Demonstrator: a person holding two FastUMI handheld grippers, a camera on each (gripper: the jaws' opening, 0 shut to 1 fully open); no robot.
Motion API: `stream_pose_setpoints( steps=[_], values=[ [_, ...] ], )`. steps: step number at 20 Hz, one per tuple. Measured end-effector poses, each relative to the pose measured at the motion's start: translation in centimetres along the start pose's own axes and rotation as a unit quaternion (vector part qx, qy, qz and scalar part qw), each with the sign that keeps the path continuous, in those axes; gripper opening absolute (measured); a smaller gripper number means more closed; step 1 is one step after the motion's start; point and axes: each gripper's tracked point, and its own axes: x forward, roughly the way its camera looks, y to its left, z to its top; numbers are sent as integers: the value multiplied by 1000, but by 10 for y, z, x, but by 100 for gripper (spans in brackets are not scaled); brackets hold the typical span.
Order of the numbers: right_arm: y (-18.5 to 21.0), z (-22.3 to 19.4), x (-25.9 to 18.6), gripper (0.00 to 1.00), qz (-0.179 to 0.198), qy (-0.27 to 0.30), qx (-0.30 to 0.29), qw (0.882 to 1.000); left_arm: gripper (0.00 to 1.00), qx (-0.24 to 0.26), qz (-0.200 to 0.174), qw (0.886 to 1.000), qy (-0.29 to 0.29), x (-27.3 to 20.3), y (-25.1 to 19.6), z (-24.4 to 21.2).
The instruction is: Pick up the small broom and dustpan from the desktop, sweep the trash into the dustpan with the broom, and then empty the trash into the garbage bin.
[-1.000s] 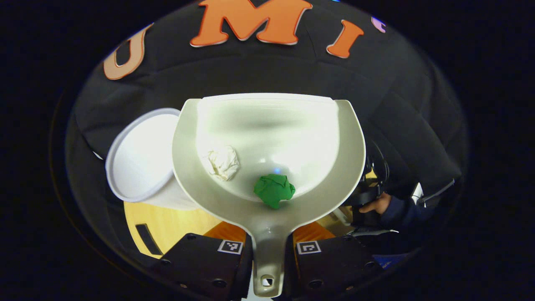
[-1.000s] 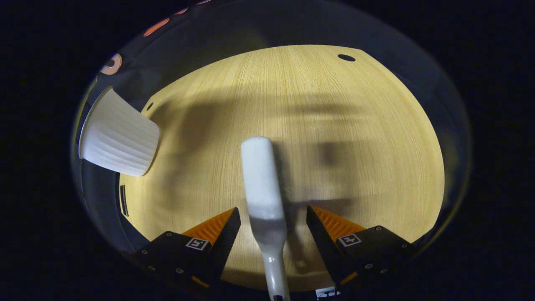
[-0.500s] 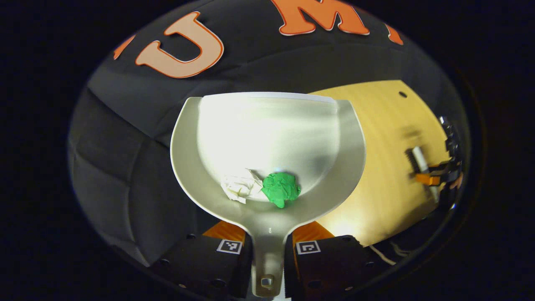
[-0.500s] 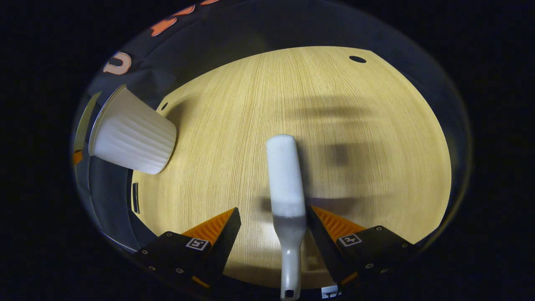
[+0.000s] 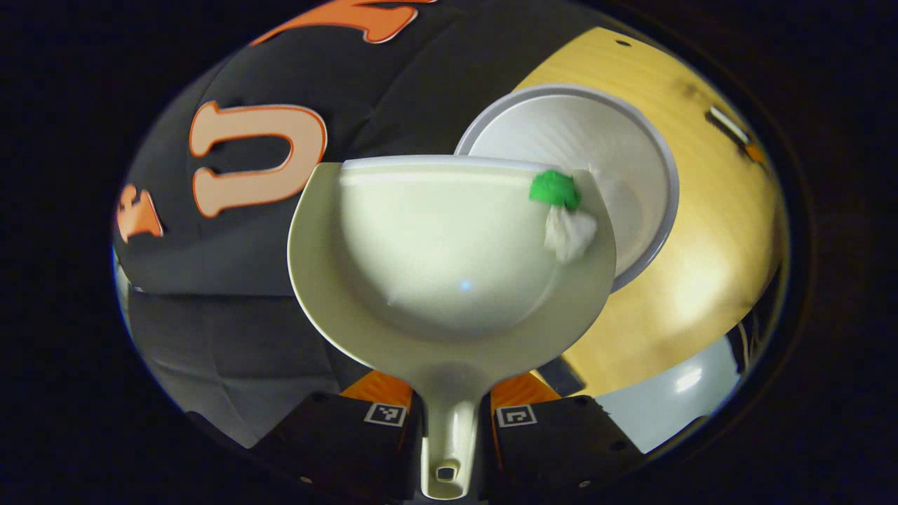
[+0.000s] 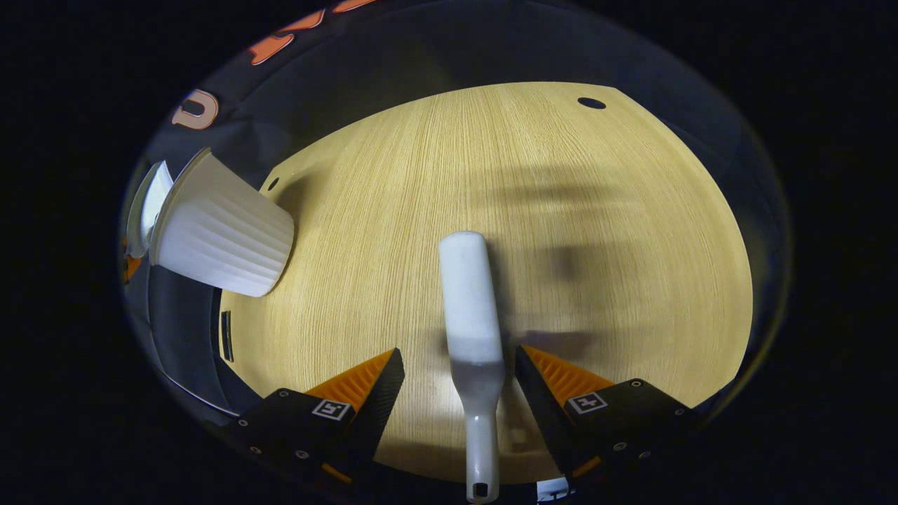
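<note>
The dustpan (image 5: 449, 252) is held by its handle in the closed left gripper (image 5: 449, 421) and is tipped toward the white garbage bin (image 5: 631, 161), with the green paper ball (image 5: 554, 188) and the white paper wad (image 5: 568, 235) gathered at the corner of the pan just above the bin's mouth. The tilt is best deepened gently, with that corner kept over the opening, so that both scraps drop inside. The small broom (image 6: 466, 301) lies on the desktop (image 6: 596, 231) between the wide-open fingers of the right gripper (image 6: 459, 379), apparently not clamped.
</note>
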Motion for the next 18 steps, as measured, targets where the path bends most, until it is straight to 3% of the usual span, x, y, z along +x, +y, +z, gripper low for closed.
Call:
stream_pose_setpoints(
  steps=[2, 3, 7, 8, 10, 12, 14, 18],
  values=[
    [2, -1, 0, 96, 2, 1, 1, 1000, 32, 82, 75, 994, 6, 4, 24, 4],
    [2, -2, 1, 97, 4, 1, 2, 1000, 32, 98, 95, 991, 8, 7, 28, 7],
    [1, -3, 1, 96, 7, 3, 0, 1000, 32, 110, 122, 986, -13, 5, 31, 14],
    [2, -2, 0, 96, 9, 1, 0, 1000, 31, 85, 107, 990, -21, 8, 22, 15],
    [1, 0, -2, 96, 12, -3, 3, 1000, 32, -5, 44, 998, -36, 10, -6, 15],
    [-1, 2, -6, 96, 11, -8, 5, 1000, 32, -114, -26, 991, -62, 1, -43, 21],
    [0, 5, -10, 96, 12, -16, 11, 1000, 32, -212, -96, 968, -99, -14, -79, 49],
    [-2, 18, -23, 96, 6, -36, -3, 999, 32, -328, -206, 906, -173, -63, -122, 122]
  ],
)
